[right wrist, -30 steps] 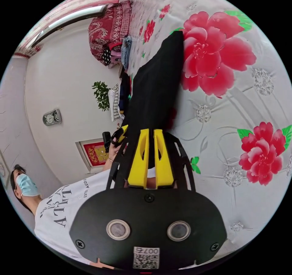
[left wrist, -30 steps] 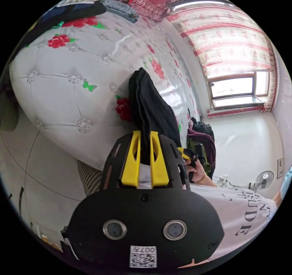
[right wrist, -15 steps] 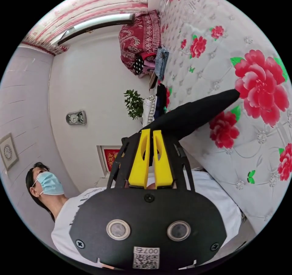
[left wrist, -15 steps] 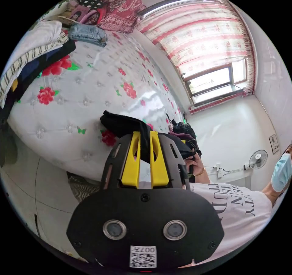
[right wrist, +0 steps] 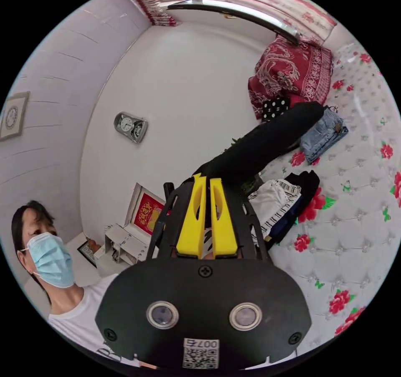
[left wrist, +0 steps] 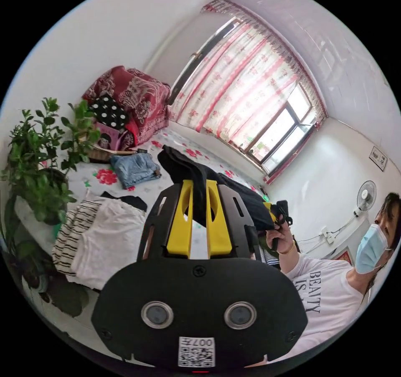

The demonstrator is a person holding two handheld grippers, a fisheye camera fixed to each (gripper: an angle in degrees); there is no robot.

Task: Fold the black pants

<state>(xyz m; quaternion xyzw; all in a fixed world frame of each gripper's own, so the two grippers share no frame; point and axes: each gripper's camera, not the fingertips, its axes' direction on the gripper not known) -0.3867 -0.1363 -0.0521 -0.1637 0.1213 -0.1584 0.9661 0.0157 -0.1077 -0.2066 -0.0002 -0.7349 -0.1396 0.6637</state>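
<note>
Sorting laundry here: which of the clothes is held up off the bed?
The black pants, clamped by both hand-held grippers; the jeans and striped pile lie on the bed.

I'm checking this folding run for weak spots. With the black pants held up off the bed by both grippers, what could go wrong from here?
The left gripper and right gripper each pinch only an edge of the black pants, so the cloth may slip out. The bundled pants could unfold as they come down. They might also land on the folded clothes stack or the folded jeans on the bed.
</note>
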